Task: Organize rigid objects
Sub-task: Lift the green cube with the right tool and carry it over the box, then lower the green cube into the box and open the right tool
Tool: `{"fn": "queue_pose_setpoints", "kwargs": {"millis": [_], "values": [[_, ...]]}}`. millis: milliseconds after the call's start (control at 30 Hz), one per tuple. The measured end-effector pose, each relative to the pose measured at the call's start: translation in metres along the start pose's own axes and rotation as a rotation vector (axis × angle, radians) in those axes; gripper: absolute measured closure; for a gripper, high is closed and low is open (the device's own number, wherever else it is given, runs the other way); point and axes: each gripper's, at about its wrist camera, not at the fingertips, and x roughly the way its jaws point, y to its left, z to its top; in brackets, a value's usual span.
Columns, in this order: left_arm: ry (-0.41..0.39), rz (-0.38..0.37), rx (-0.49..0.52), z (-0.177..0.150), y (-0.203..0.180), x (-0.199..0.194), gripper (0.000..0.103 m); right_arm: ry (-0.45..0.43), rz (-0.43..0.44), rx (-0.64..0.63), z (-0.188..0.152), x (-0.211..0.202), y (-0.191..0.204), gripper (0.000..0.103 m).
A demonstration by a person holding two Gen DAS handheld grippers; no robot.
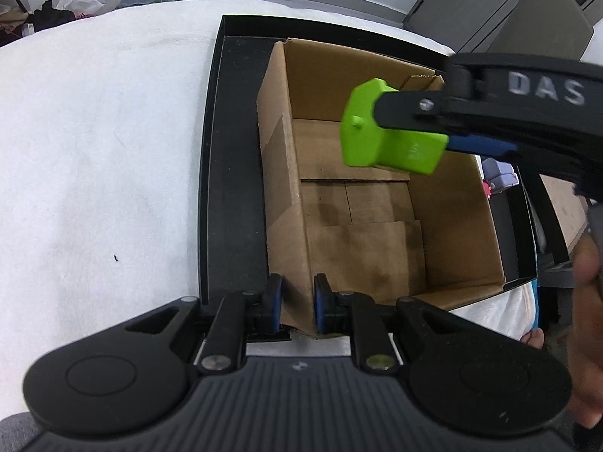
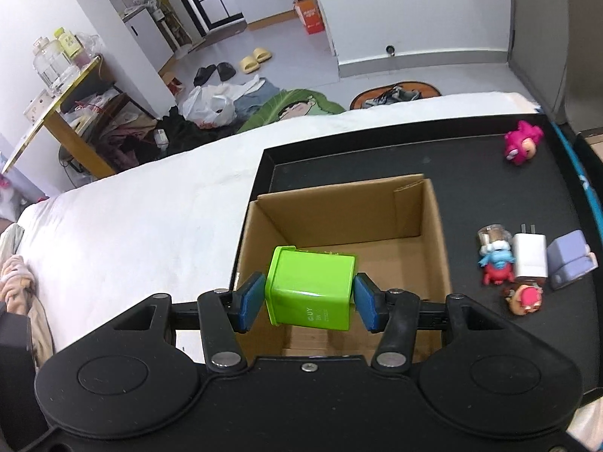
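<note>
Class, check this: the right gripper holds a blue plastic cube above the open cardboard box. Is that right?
Not quite. The plastic cube is bright green, not blue, as the right wrist view shows. The right gripper does hold it above the open cardboard box.

Raised letters reading "DAS" stand on the black arm of the right tongs (image 1: 410, 120) where it crosses the upper right of the left wrist view; whatever follows runs out of the frame. On the lower face of the green box (image 2: 311, 288), seen from the right wrist camera, small pale embossed characters read roughly "UY" after a round mark, with two shorter lines beneath that are too small to make out. The same box in the left wrist view carries a faint embossed mark on its side, too blurred to read. The orange carton (image 2: 311, 15) on the far floor bears white print, also illegible.
</note>
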Motion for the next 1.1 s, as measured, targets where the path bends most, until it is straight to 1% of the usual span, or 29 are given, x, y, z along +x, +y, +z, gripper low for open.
{"fn": "queue_pose_setpoints", "kwargs": {"millis": [200, 433, 700, 833, 967, 1067, 1100], "values": [[0.005, -0.027, -0.025, 0.001, 0.004, 0.0, 0.086, 0.027, -0.005, -0.005, 0.003, 0.018, 0.006, 0.052], [0.014, -0.054, -0.046, 0.0, 0.008, 0.0, 0.086, 0.055, -0.013, 0.02, 0.001, 0.038, 0.0, 0.052], [0.012, -0.061, -0.062, 0.001, 0.01, -0.001, 0.086, 0.065, 0.0, 0.035, 0.0, 0.049, -0.002, 0.052], [0.011, -0.059, -0.063, 0.001, 0.009, -0.001, 0.086, 0.058, 0.01, 0.05, 0.001, 0.05, -0.004, 0.051], [0.011, -0.057, -0.06, 0.002, 0.009, -0.002, 0.086, 0.048, 0.033, 0.081, 0.001, 0.042, -0.009, 0.049], [0.012, -0.055, -0.064, 0.003, 0.011, -0.003, 0.086, 0.042, 0.038, 0.076, 0.001, 0.031, -0.012, 0.044], [0.01, -0.052, -0.063, 0.004, 0.011, -0.003, 0.086, 0.04, 0.041, 0.077, 0.0, 0.025, -0.014, 0.041]]}}
